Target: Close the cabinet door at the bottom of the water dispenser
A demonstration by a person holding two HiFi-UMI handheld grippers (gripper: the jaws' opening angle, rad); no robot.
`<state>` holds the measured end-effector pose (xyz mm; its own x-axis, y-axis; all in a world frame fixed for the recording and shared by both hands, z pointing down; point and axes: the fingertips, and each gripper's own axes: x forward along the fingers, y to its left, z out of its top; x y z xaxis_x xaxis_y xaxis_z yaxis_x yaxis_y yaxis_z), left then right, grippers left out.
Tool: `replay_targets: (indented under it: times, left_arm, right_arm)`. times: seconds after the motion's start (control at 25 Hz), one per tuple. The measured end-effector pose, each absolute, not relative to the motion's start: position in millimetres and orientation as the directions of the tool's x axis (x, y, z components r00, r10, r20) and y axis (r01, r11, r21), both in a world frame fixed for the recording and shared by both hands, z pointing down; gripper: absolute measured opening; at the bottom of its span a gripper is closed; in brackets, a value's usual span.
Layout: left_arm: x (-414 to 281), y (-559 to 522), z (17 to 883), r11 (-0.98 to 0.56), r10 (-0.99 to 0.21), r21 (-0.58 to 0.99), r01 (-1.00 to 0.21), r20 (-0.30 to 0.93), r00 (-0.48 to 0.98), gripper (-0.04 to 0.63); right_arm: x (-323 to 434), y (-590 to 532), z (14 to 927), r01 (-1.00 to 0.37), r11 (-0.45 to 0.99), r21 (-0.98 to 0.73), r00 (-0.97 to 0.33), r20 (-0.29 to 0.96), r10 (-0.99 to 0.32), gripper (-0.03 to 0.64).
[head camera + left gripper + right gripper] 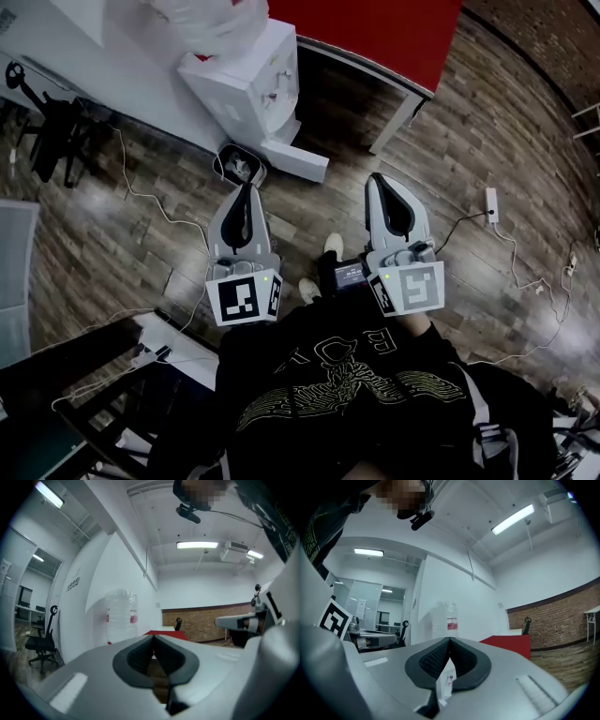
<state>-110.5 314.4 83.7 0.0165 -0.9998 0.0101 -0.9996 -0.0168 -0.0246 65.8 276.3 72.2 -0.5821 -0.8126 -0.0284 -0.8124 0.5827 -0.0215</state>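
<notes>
The white water dispenser (251, 86) stands against the wall at the top of the head view, with a clear bottle (202, 21) on top. At its base the white cabinet door (298, 161) stands swung out over the floor. My left gripper (247, 187) is shut and empty, its tips a short way in front of the dispenser's base. To its right, my right gripper (377, 178) is also shut and empty, and level with it. The left gripper view shows shut jaws (153, 637) and the bottle (121, 616) ahead. In the right gripper view the jaws (450, 640) meet, with the dispenser (445, 682) behind them.
A small dark round bin (241, 167) sits on the floor beside the dispenser's base. A red-topped table (375, 37) stands to the right of the dispenser, a black office chair (52, 131) to its left. Cables and a power strip (490, 203) lie on the wooden floor.
</notes>
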Motion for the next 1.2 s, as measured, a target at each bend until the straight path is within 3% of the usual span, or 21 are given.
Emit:
replay_targets:
  times: [0.36,0.68,1.2]
  left_arm:
    - [-119.9,227.3,80.0,0.009,-1.000,-0.060,-0.998,0.021,-0.011,0.008]
    - [-120.2,164.8,119.2,-0.043,-0.995,0.015,-0.999,0.093,0.044,0.008]
    - [-197.4,59.8,218.8,-0.110,-0.961,0.062,-0.992,0.248,0.122,0.008]
  right_arm:
    - [59.8,183.0,66.8,-0.787,0.617,-0.019,-0.617,-0.028,-0.787,-0.004]
    - [50.5,114.1,84.9,-0.797,0.601,-0.057,-0.602,-0.001,-0.798,-0.005]
    - [-26.4,2.0,99.7,-0.805,0.533,0.262,-0.557,-0.021,-0.830,-0.003]
